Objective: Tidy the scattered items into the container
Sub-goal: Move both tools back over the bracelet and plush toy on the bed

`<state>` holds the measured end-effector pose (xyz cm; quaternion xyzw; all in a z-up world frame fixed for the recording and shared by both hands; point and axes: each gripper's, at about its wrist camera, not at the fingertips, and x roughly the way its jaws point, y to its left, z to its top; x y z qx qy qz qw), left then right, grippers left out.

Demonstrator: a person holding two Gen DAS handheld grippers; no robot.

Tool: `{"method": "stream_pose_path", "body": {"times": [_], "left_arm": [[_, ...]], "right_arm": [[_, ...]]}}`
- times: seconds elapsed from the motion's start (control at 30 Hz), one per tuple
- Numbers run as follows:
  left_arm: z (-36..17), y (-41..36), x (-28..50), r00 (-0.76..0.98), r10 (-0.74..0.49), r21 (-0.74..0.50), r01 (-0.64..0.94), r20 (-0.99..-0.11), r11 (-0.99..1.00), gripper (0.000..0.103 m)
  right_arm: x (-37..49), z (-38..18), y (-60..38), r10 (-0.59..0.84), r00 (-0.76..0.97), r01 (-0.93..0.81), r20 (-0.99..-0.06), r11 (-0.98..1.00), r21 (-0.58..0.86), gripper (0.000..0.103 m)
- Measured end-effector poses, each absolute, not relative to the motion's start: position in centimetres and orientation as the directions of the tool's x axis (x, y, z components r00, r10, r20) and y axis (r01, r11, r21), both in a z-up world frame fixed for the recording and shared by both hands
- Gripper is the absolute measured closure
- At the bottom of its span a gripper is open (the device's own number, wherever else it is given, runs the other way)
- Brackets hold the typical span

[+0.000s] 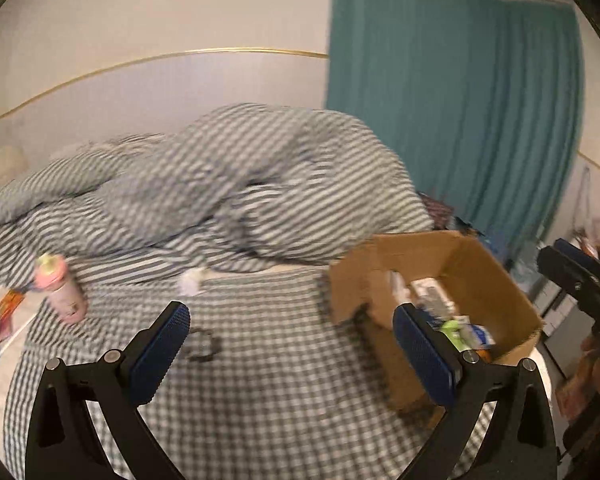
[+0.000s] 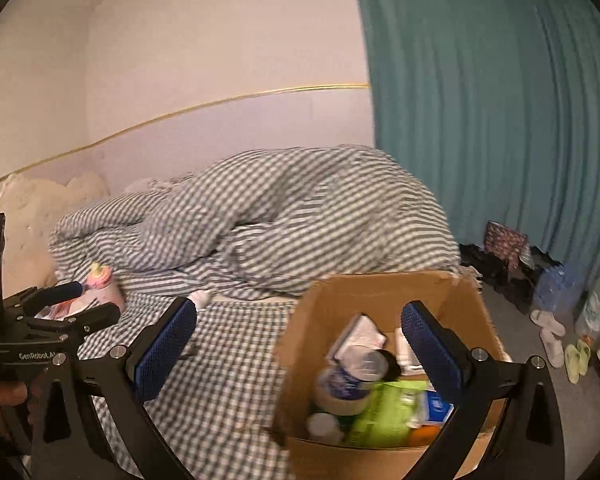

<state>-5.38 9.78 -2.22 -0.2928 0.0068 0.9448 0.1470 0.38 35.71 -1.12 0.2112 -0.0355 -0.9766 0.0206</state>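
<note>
My cardboard box [image 2: 384, 292] is partly filled; both grippers [image 1: 290, 344] [image 2: 300, 344] released, pink bottle [image 1: 62, 292] left on the bed [image 1: 260, 380].

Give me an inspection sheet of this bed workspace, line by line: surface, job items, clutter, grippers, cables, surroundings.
Surface: grey-and-white checked bedsheet, rumpled striped duvet heaped behind.
Job's things: brown cardboard box on the bed's right, already holding a clear plastic bottle, a green packet and other packs; pink bottle with yellow-green cap lying on the sheet at left; small dark object and a white scrap loose.
Clutter: colourful packets off the bed's left edge.
Grippers: left gripper open, empty; right gripper open, empty, over the box.
Cables: nothing seen.
Surroundings: teal curtain, slippers on the floor.
</note>
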Motion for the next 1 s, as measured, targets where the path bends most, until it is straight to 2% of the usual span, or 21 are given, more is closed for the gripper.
{"method": "stream_pose_path", "body": {"times": [0.37, 0.5, 0.63, 1.0], "left_arm": [[-3.1, -2.3, -4.7, -0.854, 0.111, -0.079, -0.082, -0.508, -0.993, 0.001], [-3.5, -5.5, -4.5, -0.866, 0.082, -0.097, -0.039, -0.493, -0.995, 0.016], [-4.5, -7.5, -5.1, -0.865, 0.070, -0.111, -0.017, -0.496, -0.994, 0.022], [-8.7, -10.7, -9.1, -0.832, 0.045, -0.116, 0.023, -0.553, -0.993, 0.022]], "right_arm": [[-3.8, -2.9, 26.5, -0.151, -0.869, 0.140, -0.470, -0.988, 0.060, 0.000], [-5.6, -4.8, 23.6, -0.177, -0.840, 0.177, -0.512, -0.983, 0.049, 0.000], [-8.1, -7.3, 20.9, -0.200, -0.805, 0.215, -0.558, -0.976, 0.041, 0.000], [-17.9, -17.6, 12.9, -0.243, -0.672, 0.319, -0.699, -0.947, 0.023, 0.000]]}}
